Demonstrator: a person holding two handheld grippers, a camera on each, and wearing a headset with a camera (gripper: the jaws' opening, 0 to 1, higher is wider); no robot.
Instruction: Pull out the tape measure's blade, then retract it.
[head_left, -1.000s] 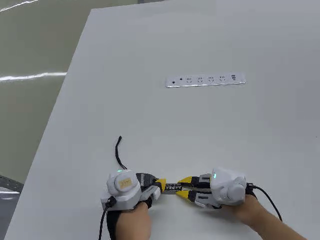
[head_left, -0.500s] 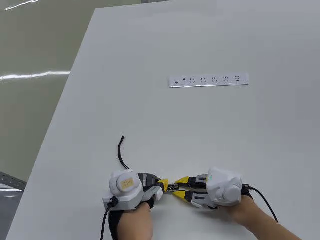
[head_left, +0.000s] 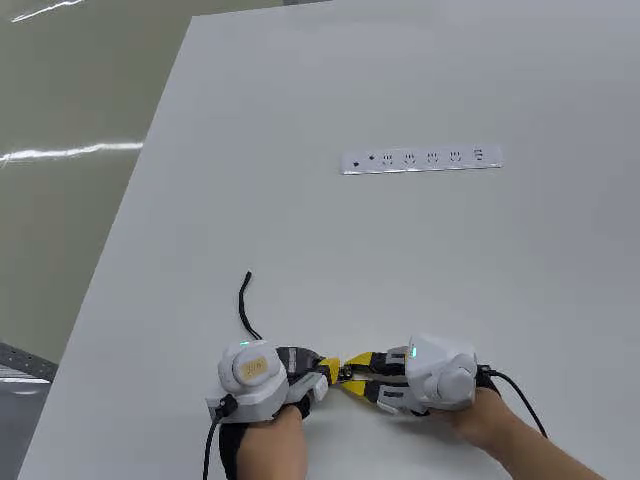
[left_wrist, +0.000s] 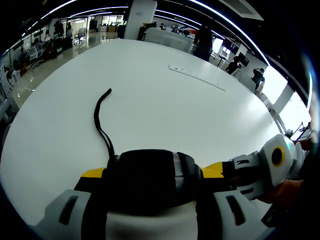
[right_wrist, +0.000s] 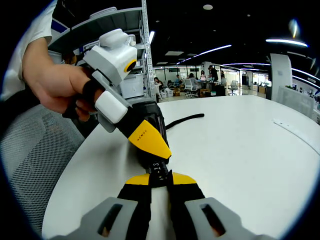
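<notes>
Two grippers meet low over the tabletop (head_left: 400, 260): your left gripper (head_left: 322, 371) has its fingers clamped around the tape measure (left_wrist: 145, 180), whose black case sits between them. Your right gripper (head_left: 350, 370) has its fingers pinched on the blade (right_wrist: 157, 170), just beside the case.

White table (head_left: 300, 150) lying plain, black tape measure (left_wrist: 150, 180) wearing a grey band, dark blade (right_wrist: 159, 171) showing pale numerals, white-grey left hand-held gripper (head_left: 322, 368) and right hand-held gripper (head_left: 352, 373) showing yellow tips, black cord (head_left: 243, 305), white power strip (head_left: 420, 159) showing dark dots.
</notes>
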